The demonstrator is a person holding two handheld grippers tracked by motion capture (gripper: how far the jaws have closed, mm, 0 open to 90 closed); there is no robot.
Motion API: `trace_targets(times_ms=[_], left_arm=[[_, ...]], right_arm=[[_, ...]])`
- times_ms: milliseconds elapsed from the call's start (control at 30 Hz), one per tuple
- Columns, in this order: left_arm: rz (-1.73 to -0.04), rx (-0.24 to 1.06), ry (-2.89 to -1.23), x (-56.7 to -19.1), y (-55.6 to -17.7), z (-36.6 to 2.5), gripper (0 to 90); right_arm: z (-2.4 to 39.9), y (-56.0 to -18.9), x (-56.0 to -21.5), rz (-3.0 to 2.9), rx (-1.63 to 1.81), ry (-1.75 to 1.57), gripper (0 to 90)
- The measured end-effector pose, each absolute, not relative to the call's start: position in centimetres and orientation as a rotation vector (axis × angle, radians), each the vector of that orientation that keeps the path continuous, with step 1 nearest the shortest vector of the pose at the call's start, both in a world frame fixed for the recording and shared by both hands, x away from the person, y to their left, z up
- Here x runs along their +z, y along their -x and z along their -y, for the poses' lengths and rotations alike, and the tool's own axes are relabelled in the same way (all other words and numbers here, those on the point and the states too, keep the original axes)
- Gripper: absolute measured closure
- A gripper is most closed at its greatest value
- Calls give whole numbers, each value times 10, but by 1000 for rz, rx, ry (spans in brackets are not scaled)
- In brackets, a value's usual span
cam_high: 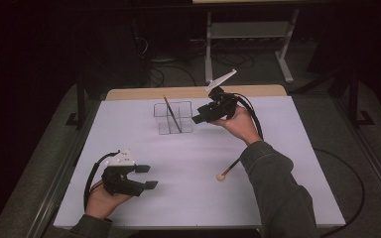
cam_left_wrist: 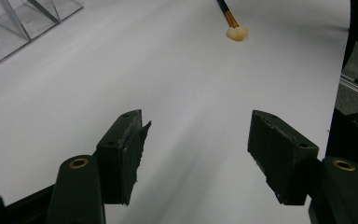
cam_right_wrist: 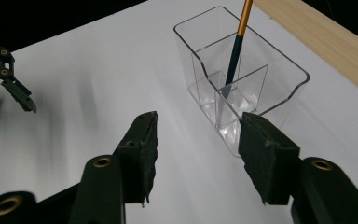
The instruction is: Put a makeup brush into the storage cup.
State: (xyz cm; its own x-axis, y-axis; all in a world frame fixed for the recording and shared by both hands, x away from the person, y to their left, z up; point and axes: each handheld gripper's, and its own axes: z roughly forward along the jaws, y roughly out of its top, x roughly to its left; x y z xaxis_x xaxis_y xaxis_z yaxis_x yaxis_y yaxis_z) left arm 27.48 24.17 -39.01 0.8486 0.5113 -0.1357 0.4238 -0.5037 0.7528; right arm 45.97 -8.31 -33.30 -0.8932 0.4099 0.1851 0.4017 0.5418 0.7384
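Brush (cam_right_wrist: pixel 235 49) beyond right fingers (cam_right_wrist: pixel 142 154) (in organizer (cam_right_wrist: pixel 286 91))

A white desk (cam_high: pixel 129 139) with a wooden far edge carries a clear divided holder (cam_high: pixel 173 118) near the back and a brush (cam_high: pixel 228 169) lying nearer the front.

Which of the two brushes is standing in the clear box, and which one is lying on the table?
The brush with the gold end stands tilted in the clear box. The brush with the cream tip lies flat on the table, beside the right sleeve.
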Motion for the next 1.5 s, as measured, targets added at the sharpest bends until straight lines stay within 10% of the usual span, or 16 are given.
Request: trace_targets(times_ms=[1500], left_arm=[[-686, 127, -2172, -393, -277, -244, 322]], right_arm=[[120, -428, -344, -2692, 1359, -783, 326]])
